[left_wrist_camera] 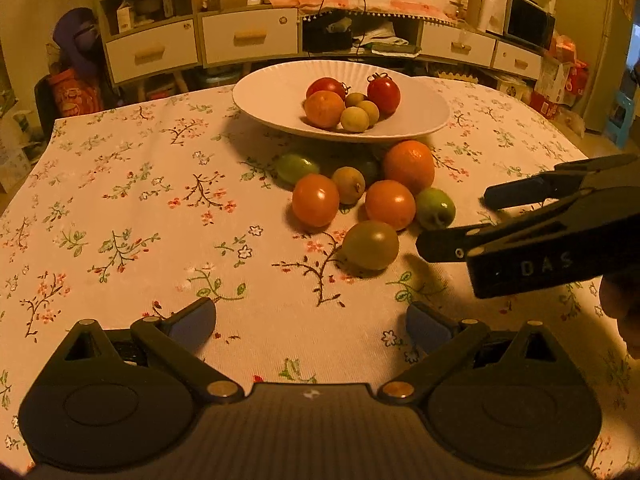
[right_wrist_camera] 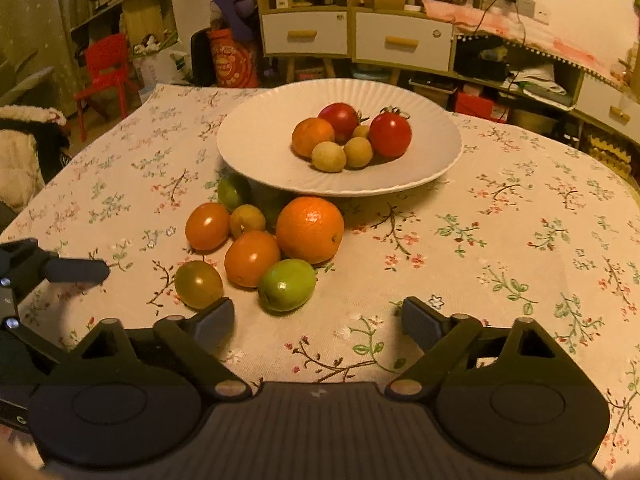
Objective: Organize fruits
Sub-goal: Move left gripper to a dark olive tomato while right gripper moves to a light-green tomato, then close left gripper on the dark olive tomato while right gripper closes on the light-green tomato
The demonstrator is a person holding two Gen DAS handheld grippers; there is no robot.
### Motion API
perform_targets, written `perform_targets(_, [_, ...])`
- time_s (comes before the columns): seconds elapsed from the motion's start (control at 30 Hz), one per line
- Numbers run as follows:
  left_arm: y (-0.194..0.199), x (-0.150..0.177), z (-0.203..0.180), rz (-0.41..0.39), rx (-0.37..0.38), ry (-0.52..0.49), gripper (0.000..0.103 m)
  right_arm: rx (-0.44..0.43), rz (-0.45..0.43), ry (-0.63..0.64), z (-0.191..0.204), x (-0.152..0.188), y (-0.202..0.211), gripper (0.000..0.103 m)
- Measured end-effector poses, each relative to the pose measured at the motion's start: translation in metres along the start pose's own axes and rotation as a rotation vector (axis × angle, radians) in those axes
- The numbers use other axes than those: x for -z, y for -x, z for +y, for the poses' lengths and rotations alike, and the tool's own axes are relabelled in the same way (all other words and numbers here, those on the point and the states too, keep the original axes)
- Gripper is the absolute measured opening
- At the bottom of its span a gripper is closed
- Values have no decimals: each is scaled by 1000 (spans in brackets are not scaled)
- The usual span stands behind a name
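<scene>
The bench (left_wrist_camera: 120,208), under a floral cloth, fills both views, with drawer units (left_wrist_camera: 248,38) and shelves behind it. Only the right wrist view shows a red chair (right_wrist_camera: 106,76) to one side; only the left wrist view shows a microwave (left_wrist_camera: 530,24). The white plate (right_wrist_camera: 260,148) stands mid-bench holding two red tomatoes, an orange fruit and small yellowish ones. Just in front of it lies a loose cluster: a large orange (right_wrist_camera: 310,229), orange tomatoes, a green fruit (right_wrist_camera: 286,285) and a dull green tomato (left_wrist_camera: 371,245). The left hand-held gripper (left_wrist_camera: 310,322) is spread wide and empty above bare cloth. The right hand-held gripper (right_wrist_camera: 318,318) is also wide and empty, near the green fruit.
</scene>
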State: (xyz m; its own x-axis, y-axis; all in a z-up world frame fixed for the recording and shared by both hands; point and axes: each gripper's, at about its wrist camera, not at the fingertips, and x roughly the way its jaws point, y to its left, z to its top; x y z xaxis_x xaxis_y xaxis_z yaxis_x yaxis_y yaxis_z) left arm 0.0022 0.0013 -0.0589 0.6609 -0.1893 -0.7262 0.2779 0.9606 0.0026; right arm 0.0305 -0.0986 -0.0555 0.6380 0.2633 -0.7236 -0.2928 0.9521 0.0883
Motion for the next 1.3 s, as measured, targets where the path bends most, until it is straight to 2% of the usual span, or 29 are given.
perform_targets(0.37, [-3,-5,-1,3,-8,7,96,-25,-13,39,6,-6,0,61])
perform_targets(0.5, [-5,-7,-2,5,-10,7,96,-39,-22,45,7,-8,1,47])
perform_targets(0.6, [-5,-8,-4,6,-8,6,96,-66,-22,47,7,-9,2,30])
perform_targets(0.9, [-9,-15,-15,-6,16,-6,95,-74,-30,37,3,-12,11,29])
perform_targets(1.0, [-10,-17,-18,-9,28,-7,89,-63,-31,34,-1,-12,15,29])
perform_targets(1.17, [-10,-20,-19,-15,46,5,73,-42,-33,27,-8,-12,17,29])
perform_targets(1.3, [-10,-23,-18,-24,57,36,66,-36,-29,18,-11,-12,17,29])
